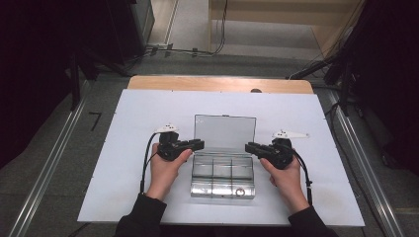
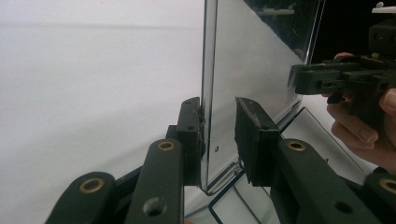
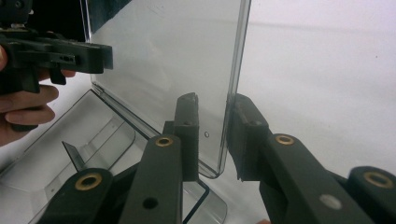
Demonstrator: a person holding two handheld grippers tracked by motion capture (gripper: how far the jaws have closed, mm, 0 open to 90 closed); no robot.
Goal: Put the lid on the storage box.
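The clear box point(image 1: 223, 173) sits in the middle of the white table point(image 1: 128, 148), its lid point(image 1: 225, 132) standing upright, probably so both grippers can take it by the side edges. The left gripper point(image 2: 218, 135) and right gripper point(image 3: 215, 135) each straddle one lid edge, one pad touching, not yet pinching.

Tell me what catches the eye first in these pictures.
A clear plastic compartment box sits mid-table on the white sheet, its lid standing upright. The left gripper and right gripper straddle the lid's two side edges. A small ring lies in the box's front right compartment.
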